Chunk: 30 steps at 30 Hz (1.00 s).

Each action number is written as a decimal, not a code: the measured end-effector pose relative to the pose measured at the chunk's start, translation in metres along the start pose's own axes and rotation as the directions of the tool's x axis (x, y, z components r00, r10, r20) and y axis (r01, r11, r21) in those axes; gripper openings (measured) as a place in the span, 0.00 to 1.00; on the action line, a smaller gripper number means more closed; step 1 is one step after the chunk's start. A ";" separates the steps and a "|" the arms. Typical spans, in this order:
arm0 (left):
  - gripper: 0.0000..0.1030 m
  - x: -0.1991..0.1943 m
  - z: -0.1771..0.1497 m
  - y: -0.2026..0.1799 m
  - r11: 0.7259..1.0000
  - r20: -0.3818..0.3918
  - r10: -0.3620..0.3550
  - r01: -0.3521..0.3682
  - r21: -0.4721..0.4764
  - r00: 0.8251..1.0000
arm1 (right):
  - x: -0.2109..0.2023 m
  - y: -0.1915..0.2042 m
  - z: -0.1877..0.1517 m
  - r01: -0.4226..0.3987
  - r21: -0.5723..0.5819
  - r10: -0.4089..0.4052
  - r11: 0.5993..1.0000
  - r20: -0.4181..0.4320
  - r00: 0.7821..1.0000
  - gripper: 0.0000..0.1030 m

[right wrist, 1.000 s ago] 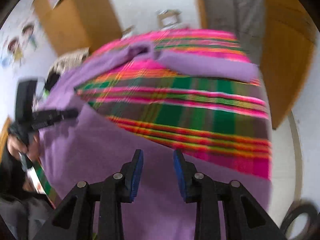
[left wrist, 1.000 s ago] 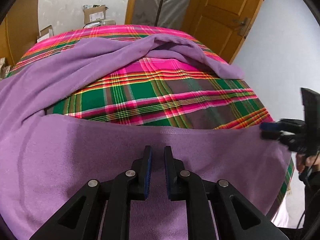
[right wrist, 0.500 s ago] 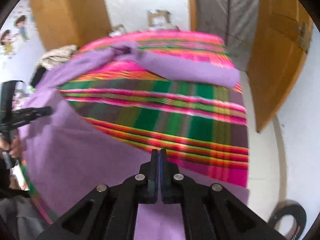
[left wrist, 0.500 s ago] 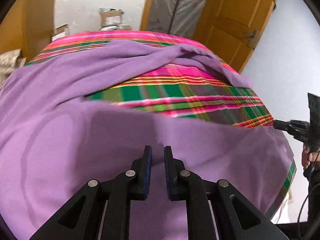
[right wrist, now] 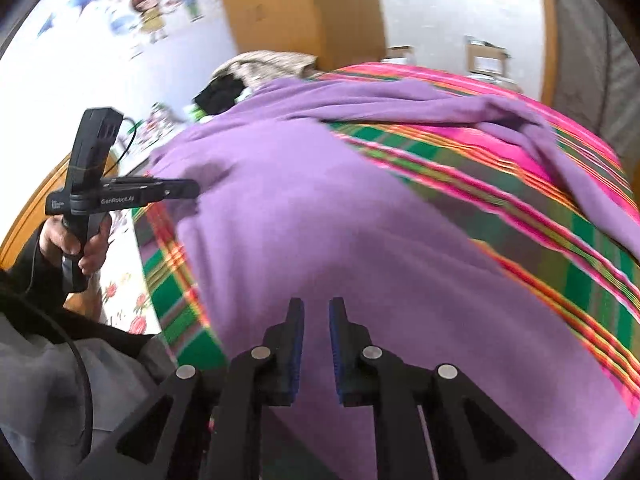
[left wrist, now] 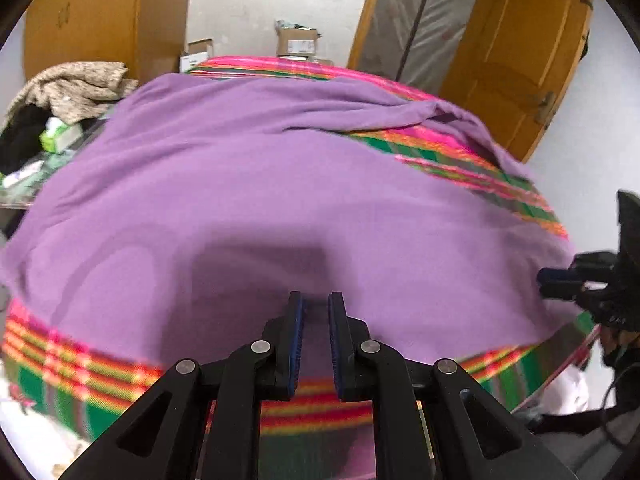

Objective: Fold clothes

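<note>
Your left gripper (left wrist: 316,308) pinches the purple garment's (left wrist: 280,184) near hem on the plaid bench (left wrist: 60,376), while your right gripper's (right wrist: 316,312) jaws are opening over cloth stretching leftward toward it.

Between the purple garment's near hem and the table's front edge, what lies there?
Only a bare strip of plaid cloth, seen in the left wrist view below the purple garment; nothing sits on it.

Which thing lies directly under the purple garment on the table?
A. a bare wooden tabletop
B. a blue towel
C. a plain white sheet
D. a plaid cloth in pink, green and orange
D: the purple garment is spread over a plaid cloth whose pink, green and orange stripes show beside it and below its near edge.
</note>
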<state>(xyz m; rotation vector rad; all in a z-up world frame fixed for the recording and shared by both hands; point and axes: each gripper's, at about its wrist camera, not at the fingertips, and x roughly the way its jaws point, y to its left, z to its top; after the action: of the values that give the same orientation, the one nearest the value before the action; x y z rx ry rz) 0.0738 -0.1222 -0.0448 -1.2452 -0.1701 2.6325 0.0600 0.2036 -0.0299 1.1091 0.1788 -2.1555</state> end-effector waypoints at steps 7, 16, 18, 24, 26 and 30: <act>0.12 -0.012 -0.002 -0.004 1.000 0.024 -0.030 0.030 0.005 0.999 | 0.005 -0.001 0.018 0.029 0.026 -0.030 0.999 0.029 0.999 0.20; 0.15 0.006 -0.009 -0.030 0.983 -0.038 -0.169 0.171 0.071 0.985 | 0.049 -0.025 0.048 0.001 0.051 0.001 0.999 -0.024 1.000 0.13; 0.15 0.001 -0.014 -0.027 0.980 -0.037 -0.183 0.185 0.077 0.982 | 0.045 -0.047 0.047 0.021 0.090 -0.019 0.996 -0.022 1.000 0.04; 0.15 -0.007 -0.019 -0.016 0.982 -0.043 -0.163 0.166 0.085 0.986 | 0.022 -0.103 0.043 0.165 0.190 -0.165 0.968 -0.015 0.986 0.07; 0.15 -0.008 -0.016 -0.015 0.986 -0.034 -0.145 0.148 0.081 0.989 | 0.013 -0.104 0.042 0.212 0.192 -0.215 0.958 -0.005 0.976 0.23; 0.15 -0.008 -0.001 -0.019 0.990 0.013 -0.128 0.127 0.067 0.992 | 0.002 -0.087 0.042 0.160 0.166 -0.171 0.973 0.054 0.984 0.24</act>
<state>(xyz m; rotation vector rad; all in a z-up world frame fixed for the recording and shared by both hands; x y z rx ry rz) 0.0824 -0.1057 -0.0355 -1.1506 -0.1587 2.5196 -0.0242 0.2501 -0.0214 1.1437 0.0692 -2.3882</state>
